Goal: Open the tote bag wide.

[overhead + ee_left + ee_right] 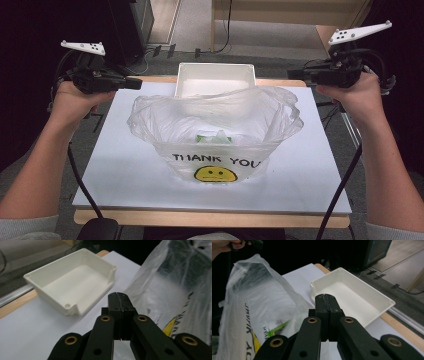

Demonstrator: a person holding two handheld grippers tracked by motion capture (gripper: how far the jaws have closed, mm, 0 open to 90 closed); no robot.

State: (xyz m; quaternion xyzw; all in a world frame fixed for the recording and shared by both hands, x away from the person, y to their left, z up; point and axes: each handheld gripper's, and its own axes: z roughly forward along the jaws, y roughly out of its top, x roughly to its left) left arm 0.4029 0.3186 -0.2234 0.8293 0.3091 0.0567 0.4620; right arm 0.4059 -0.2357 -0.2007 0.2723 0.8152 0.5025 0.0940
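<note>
White table (125,180); bag (220,120) standing open | left tongs (119,296) closed, empty; right tongs (325,298) closed, empty

Thin crinkled translucent plastic bag (215,125)

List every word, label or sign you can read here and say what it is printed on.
"THANK YOU": black capitals on the front of the clear plastic bag, above a yellow face sign.
Green-and-white packet inside the bag: any print is too small to read.
White tray: no text.
</note>
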